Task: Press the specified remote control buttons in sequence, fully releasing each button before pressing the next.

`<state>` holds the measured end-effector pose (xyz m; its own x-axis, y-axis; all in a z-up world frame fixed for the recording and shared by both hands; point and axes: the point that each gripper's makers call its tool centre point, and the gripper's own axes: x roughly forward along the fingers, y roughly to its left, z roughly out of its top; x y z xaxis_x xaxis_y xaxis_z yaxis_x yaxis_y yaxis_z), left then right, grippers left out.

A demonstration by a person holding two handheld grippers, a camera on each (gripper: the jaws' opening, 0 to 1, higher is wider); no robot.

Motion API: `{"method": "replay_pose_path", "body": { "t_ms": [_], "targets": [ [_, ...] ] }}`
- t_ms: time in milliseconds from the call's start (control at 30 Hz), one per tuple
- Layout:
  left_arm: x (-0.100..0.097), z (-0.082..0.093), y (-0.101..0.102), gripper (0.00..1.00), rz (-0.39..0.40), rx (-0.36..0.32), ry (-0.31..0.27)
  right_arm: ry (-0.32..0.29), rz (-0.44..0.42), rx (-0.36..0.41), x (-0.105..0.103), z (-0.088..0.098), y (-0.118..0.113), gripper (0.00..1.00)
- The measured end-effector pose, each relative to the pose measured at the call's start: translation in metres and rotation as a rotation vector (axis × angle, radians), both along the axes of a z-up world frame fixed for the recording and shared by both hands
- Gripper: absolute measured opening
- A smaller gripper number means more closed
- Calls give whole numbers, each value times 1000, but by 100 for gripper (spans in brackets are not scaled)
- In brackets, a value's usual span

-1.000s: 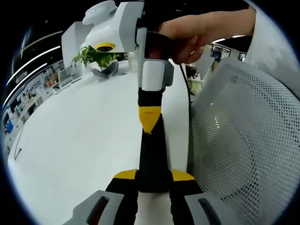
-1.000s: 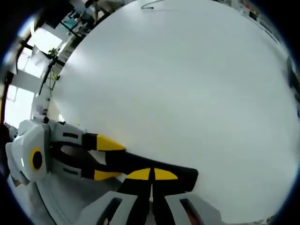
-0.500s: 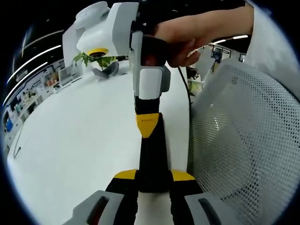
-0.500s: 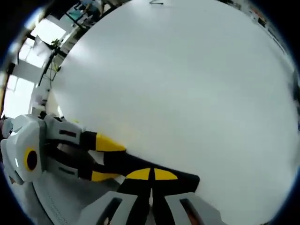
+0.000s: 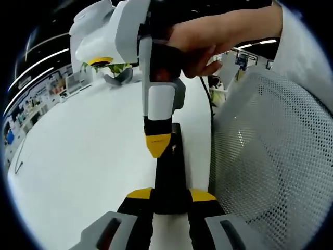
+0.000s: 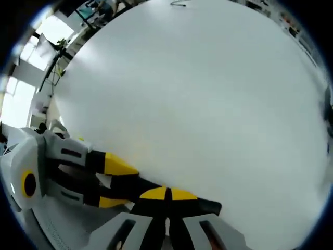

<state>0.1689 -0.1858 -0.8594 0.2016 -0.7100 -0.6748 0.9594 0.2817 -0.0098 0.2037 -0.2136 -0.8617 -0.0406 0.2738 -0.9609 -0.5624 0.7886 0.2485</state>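
Clamped by its near end in the left gripper view: a long, narrow black plastic remote control [image 5: 169,177], running straight ahead and away from the camera. Held on both long edges by the yellow-tipped black jaws of the left gripper [image 5: 170,195], shut tight against the slab's sides. Met from above, toward the far half of its top face, by the right gripper [image 5: 157,147], white-bodied and black-necked, pointing down with its two yellow tips pressed together into a single wedge; touching or just clear of the surface, cannot tell. Grasped at the handle by a person's bare hand [image 5: 197,41], with a white sleeve [image 5: 302,47] beside it.

Seen again in the right gripper view as a dark bar [image 6: 206,207] beneath the right gripper [image 6: 167,194], jaws closed tip to tip with no gap. Reached from the left there by the left gripper [image 6: 115,183], one yellow tip on each side of the bar.

Beneath it all, a broad, smooth white table [image 5: 78,156] [image 6: 208,104]. Just beside the remote, on the right of the left gripper view, a grey perforated mesh chair back [image 5: 270,156]. Far across the table, a small green leafy plant [image 5: 124,68].
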Motion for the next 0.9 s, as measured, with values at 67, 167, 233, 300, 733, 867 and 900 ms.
{"method": "replay_pose_path", "body": {
  "t_ms": [67, 167, 233, 300, 733, 867, 900],
  "targets": [
    [0, 0, 0, 24, 0, 0, 0, 10, -19, 14, 1, 0, -1, 0],
    [0, 0, 0, 24, -2, 0, -1, 8, -8, 40, -1, 2, -1, 0],
    [0, 0, 0, 24, -2, 0, -2, 17, -28, 54, -1, 2, -2, 0],
    [0, 0, 0, 24, 2, -3, -3, 26, -79, 79, 0, 4, -4, 0],
    [-1, 0, -1, 26, 5, -4, -1, 38, -50, 77, -7, 6, -2, 0],
    [-1, -1, -1, 24, 3, -4, -3, 21, -29, 57, -6, 4, -4, 0],
    [-1, 0, -1, 24, 1, -2, -5, 20, -27, 55, -6, 4, -4, 0]
  ]
}}
